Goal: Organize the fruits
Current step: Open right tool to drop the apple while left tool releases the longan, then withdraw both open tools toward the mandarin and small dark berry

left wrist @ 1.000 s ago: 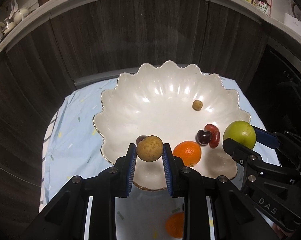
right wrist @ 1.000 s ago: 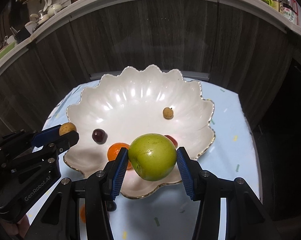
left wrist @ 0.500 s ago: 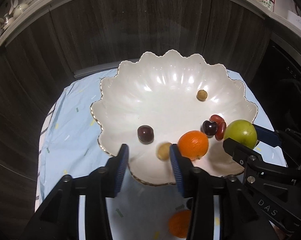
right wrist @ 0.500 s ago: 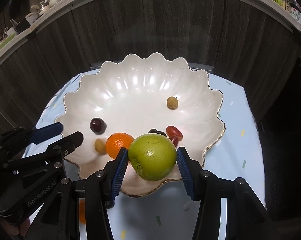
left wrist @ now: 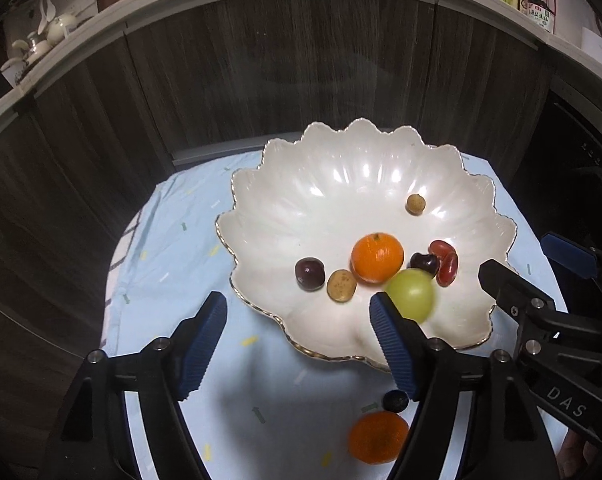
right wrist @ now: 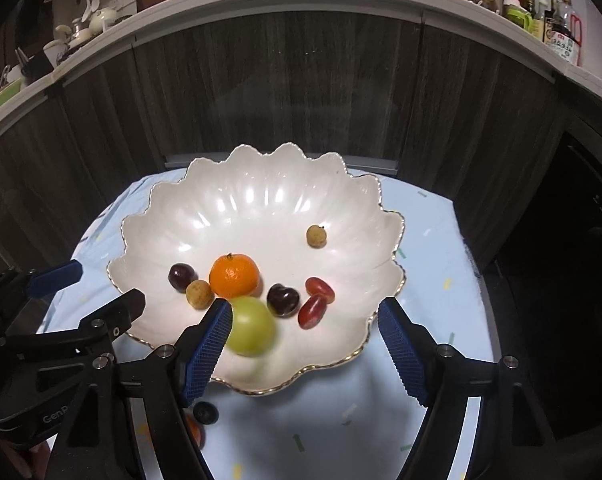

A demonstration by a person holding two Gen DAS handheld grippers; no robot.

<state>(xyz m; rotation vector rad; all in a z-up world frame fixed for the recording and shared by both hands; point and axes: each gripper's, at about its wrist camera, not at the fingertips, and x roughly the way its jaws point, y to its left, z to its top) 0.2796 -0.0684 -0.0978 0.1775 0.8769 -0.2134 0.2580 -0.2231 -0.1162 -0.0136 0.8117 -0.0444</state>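
Now lying in the scalloped white bowl, blurred as if rolling: the green apple, pinched 0.5 s ago by the right claw, which is now spreading wide and empty above the near rim. Likewise emptied and gaping, the left claw, with the small brown fruit it was gripping 1 s ago now resting in the bowl between a dark cherry and the orange. Meaning, by judgement, 2 more fruits delivered and both claws free for the next pick. Sitting just beside the right claw's left pad, touching or nearly touching the orange: the apple. Waiting on the blue table, outside the bowl and under the left claw: a 2nd orange and a small dark berry, probably the remaining work.
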